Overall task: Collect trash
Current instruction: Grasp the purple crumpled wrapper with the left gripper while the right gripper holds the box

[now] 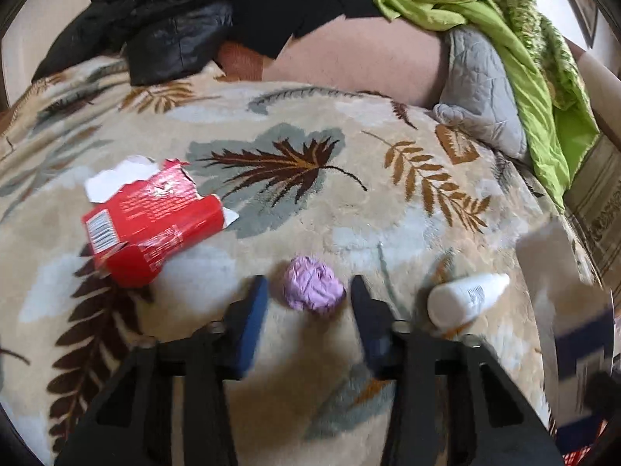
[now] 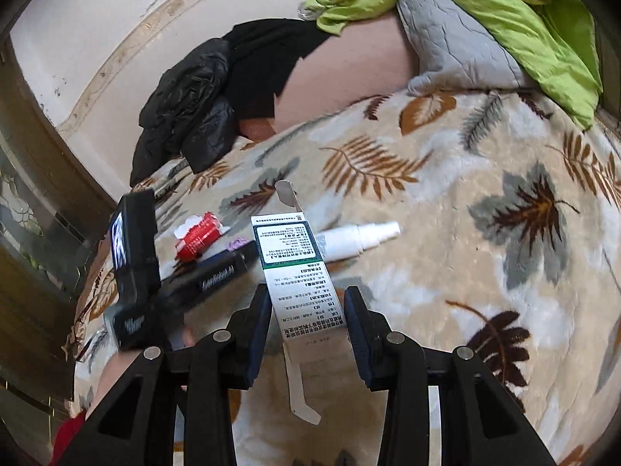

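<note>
Straddling the crumpled purple wad (image 1: 313,289) with jaws wide, the left gripper (image 1: 309,296) looks set to grab it next. Right of the wad lies a white bottle (image 1: 467,298); left, a torn red box (image 1: 149,222). The right gripper (image 2: 308,310) brackets a white carton (image 2: 297,272), contact unclear.

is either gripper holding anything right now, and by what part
The right gripper has the white medicine box between its fingers, at the box's near end. The left gripper holds nothing; it is open around the purple paper ball.
</note>
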Action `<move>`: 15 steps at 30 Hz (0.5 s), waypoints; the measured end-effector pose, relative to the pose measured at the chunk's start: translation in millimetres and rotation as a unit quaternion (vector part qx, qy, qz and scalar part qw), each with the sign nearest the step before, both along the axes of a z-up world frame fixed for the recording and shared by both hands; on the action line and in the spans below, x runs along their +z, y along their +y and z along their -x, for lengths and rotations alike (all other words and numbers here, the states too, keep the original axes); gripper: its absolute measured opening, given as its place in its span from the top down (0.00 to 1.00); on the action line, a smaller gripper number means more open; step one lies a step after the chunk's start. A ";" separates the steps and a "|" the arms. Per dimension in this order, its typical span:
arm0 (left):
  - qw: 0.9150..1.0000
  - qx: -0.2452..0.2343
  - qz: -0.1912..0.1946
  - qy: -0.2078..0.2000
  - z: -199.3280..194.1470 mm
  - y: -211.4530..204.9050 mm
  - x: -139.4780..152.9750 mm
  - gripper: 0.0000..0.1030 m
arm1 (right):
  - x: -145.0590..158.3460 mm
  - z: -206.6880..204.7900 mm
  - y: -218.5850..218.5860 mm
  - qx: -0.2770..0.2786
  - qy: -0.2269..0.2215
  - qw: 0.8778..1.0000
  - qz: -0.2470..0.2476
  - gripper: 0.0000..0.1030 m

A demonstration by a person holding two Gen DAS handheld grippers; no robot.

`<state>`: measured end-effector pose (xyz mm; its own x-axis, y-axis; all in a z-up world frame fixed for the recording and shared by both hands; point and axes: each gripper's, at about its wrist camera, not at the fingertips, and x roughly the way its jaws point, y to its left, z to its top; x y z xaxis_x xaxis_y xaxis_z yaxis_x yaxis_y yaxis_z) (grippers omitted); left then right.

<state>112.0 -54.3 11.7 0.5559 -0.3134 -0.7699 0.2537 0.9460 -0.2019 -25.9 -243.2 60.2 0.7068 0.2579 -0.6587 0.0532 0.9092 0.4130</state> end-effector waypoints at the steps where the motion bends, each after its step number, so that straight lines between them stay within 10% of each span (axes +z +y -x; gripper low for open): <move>1: 1.000 0.004 -0.001 0.001 -1.3 0.7 -0.1 0.69 | -1.4 -1.2 -1.8 -0.001 0.003 1.000 -0.005 0.60; 15: 0.999 -0.018 -0.003 -0.039 69.9 16.2 29.2 0.71 | 2.1 20.0 18.7 -0.010 -0.008 1.000 0.024 0.60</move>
